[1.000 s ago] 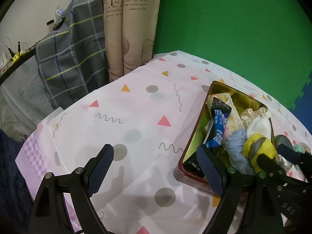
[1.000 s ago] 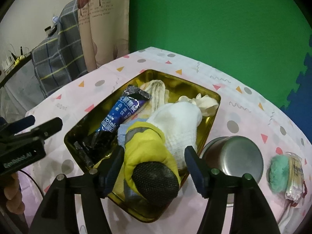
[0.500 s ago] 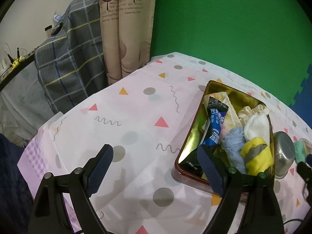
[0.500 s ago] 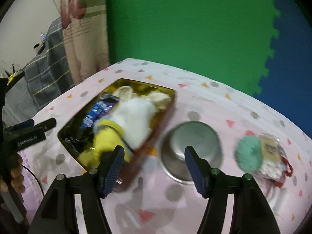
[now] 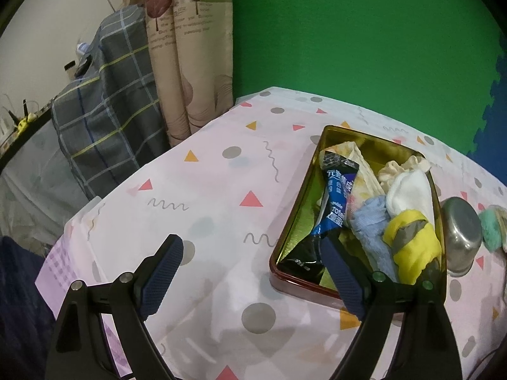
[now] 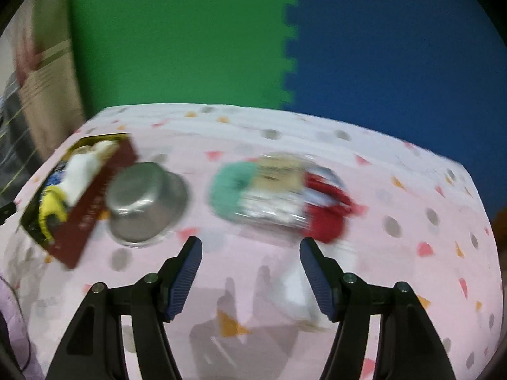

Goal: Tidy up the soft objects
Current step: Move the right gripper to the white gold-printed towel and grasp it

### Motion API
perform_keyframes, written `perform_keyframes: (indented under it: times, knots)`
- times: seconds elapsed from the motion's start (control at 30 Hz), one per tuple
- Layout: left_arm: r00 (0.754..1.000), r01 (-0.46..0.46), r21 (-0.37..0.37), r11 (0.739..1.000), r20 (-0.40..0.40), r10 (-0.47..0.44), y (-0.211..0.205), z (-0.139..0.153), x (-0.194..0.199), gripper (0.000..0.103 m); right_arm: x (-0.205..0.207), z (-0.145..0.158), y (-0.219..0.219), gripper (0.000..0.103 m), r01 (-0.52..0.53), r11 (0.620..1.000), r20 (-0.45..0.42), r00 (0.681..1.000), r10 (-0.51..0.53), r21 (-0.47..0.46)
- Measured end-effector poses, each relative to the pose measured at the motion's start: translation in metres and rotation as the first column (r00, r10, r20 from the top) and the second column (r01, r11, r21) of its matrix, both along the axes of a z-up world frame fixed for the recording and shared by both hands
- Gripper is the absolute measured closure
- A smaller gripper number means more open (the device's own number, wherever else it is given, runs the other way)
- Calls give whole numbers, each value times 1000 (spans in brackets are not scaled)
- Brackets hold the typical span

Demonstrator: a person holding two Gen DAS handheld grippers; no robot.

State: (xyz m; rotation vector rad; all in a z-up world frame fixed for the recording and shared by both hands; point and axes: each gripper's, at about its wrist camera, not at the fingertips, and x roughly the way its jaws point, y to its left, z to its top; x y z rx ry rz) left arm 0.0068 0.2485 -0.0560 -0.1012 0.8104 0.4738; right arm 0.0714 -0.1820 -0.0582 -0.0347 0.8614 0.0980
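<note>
A gold tin tray [image 5: 355,137] with a dark red rim holds a yellow and grey sock [image 5: 412,240], a light blue cloth [image 5: 370,224], a white sock [image 5: 408,190], a cream cloth [image 5: 399,167] and a blue sachet [image 5: 336,196]. My left gripper [image 5: 253,275] is open and empty above the tablecloth, at the tray's near left corner. My right gripper [image 6: 248,267] is open and empty, just in front of a teal puff [image 6: 234,186], a clear packet [image 6: 275,193] and a red soft item [image 6: 326,212], all blurred. The tray [image 6: 92,196] lies to its left.
An upturned steel bowl [image 6: 145,196] stands between the tray and the teal puff; it also shows in the left wrist view [image 5: 459,234]. The pink patterned tablecloth [image 5: 206,190] covers the table. A curtain [image 5: 190,47] and a plaid cloth [image 5: 104,101] hang beyond the table's left edge.
My right gripper has let go of the yellow sock in the tray and swung right, past the bowl, to face the teal puff and red item. My left gripper has barely moved.
</note>
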Motion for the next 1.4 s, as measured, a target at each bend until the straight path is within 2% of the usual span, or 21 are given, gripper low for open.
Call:
perform_keyframes:
  times: [0.17, 0.53, 0.8, 0.93, 1.0, 1.03, 1.07, 1.27, 1.4]
  knots:
    - [1000, 22, 15, 1000, -5, -22, -8, -1, 1, 16, 2, -16, -35, 37, 67, 998, -32, 997, -67, -1]
    - [998, 62, 57, 996, -11, -62, -25, -1, 2, 16, 15, -51, -45, 37, 92, 993, -101, 991, -84, 76]
    - [992, 126, 71, 989, -14, -126, -53, 8, 4, 16, 16, -56, -39, 37, 79, 995, -74, 994, -75, 57]
    - [983, 183, 83, 980, -12, -183, -75, 14, 5, 15, 13, -54, -44, 37, 82, 993, -68, 995, -76, 86]
    - [978, 210, 78, 975, -16, -209, -86, 15, 7, 15, 10, -53, -46, 46, 81, 993, -56, 995, -76, 83]
    - [974, 227, 71, 971, -17, -227, -93, 15, 9, 15, 8, -53, -47, 58, 78, 993, -55, 996, -74, 86]
    - [971, 241, 62, 969, -19, -240, -98, 16, 11, 15, 7, -52, -48, 61, 79, 993, -55, 996, -75, 91]
    - [937, 347, 25, 937, -31, -347, -144, 18, 23, 15, -2, -48, -63, 67, 86, 994, -34, 996, -84, 70]
    - [907, 419, -37, 907, -38, -420, -175, 19, 34, 15, -8, -47, -86, 68, 123, 990, -30, 992, -122, 62]
